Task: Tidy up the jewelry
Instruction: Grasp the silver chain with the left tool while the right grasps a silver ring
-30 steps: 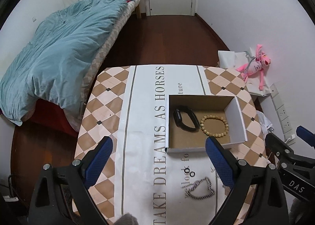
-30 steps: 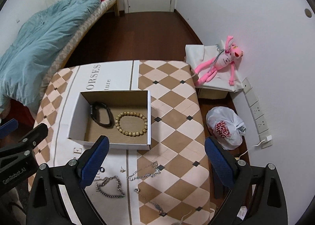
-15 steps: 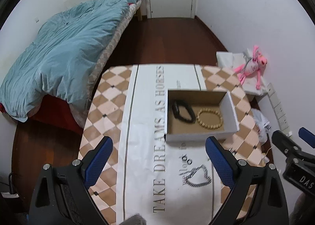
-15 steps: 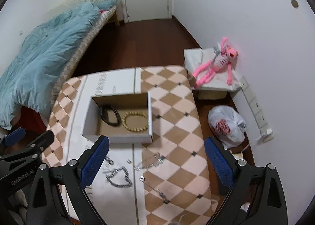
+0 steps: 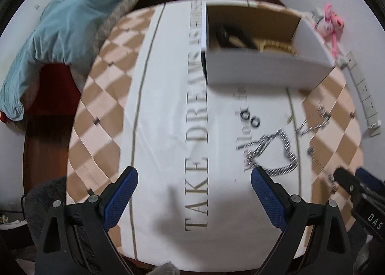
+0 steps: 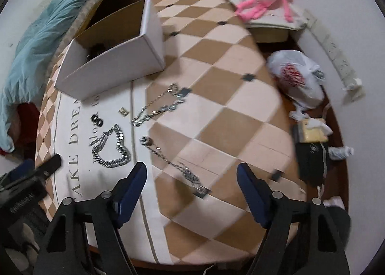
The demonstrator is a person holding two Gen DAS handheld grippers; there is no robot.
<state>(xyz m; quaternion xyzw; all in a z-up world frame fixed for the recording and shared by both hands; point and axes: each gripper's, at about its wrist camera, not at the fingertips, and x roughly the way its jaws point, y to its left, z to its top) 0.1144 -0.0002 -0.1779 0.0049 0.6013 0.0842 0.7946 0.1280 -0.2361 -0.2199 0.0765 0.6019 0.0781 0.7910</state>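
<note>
Both claws hang spread wide and empty above the table [image 6: 216, 111]. Ahead of the right claw [image 6: 191, 174] a thin chain [image 6: 178, 166] trails between its fingers; the chunky chain [image 6: 112, 148] lies just ahead-left. Beyond the left claw [image 5: 194, 180], to the right, stands the box [image 5: 267, 70].
</note>
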